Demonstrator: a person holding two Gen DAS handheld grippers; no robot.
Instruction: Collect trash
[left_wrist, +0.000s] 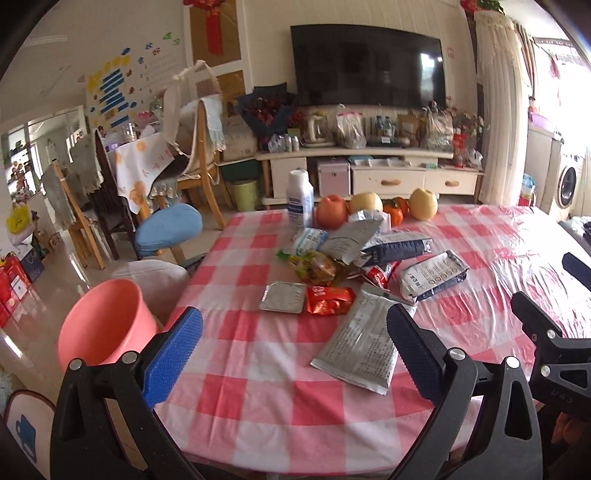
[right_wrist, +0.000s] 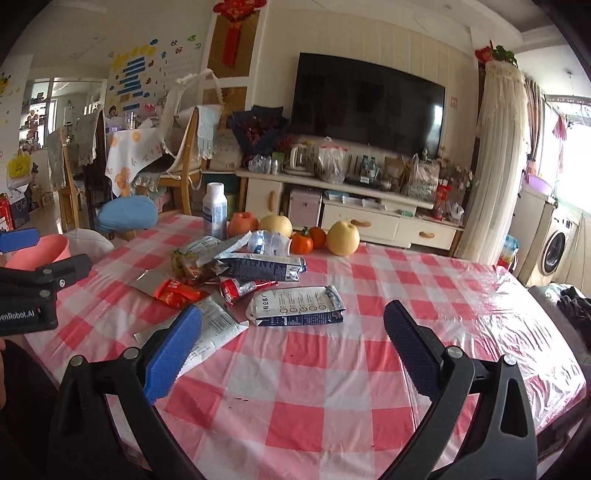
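Several empty wrappers and flattened cartons lie in a heap on the red-checked table (left_wrist: 258, 369): a large silver pouch (left_wrist: 360, 349), a red wrapper (left_wrist: 328, 300), a small silver packet (left_wrist: 282, 296), a blue-white milk carton (left_wrist: 434, 275) and a yellow snack bag (left_wrist: 314, 264). A pink bucket (left_wrist: 103, 325) stands off the table's left edge. My left gripper (left_wrist: 295, 350) hovers open above the near edge, its right finger beside the silver pouch. My right gripper (right_wrist: 293, 349) is open too, near the carton (right_wrist: 297, 306) and the silver pouch (right_wrist: 212, 332). Neither holds anything.
An apple (left_wrist: 332, 211), two pears (left_wrist: 423, 204), small orange fruits (left_wrist: 393, 213) and a white bottle (left_wrist: 300, 199) stand behind the trash. Chairs (left_wrist: 192, 155) and a blue stool (left_wrist: 168, 229) crowd the left. A TV cabinet (left_wrist: 369, 166) is beyond the table.
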